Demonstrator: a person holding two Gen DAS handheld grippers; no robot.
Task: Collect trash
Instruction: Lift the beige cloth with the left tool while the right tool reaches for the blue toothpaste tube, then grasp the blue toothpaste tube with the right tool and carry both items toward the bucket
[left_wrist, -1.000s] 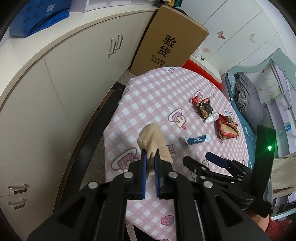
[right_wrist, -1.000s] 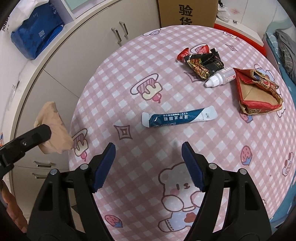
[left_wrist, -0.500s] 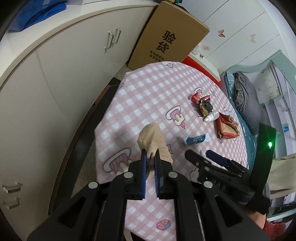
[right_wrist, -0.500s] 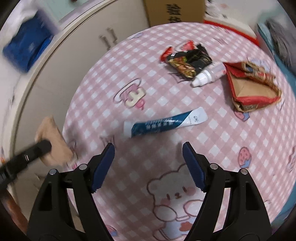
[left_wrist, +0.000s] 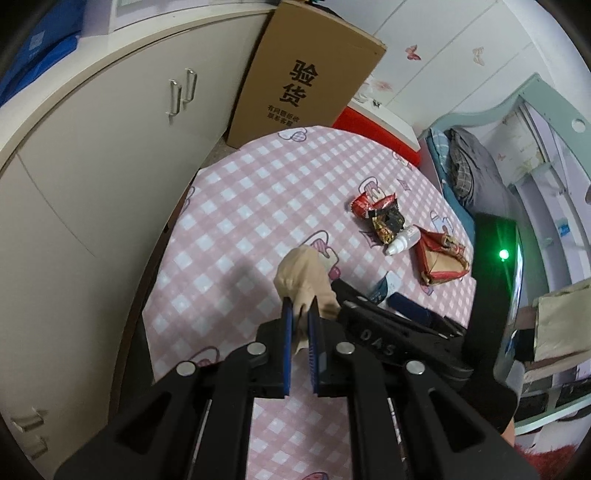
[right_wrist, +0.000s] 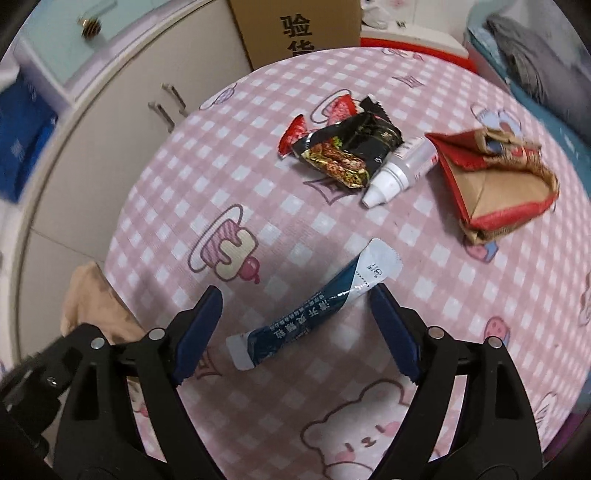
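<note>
Cream cabinets (left_wrist: 92, 177), cardboard box (left_wrist: 306, 74), pink checked table (left_wrist: 258, 206), bed (left_wrist: 476, 177)

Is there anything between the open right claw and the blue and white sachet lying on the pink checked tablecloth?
Nothing visible blocks it. The right claw is open with the blue and white sachet lying between its fingers on bare pink checked tablecloth; its jaws have just been opening.

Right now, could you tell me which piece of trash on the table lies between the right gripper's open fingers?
The blue-and-white sachet; the other pieces lie farther off.
</note>
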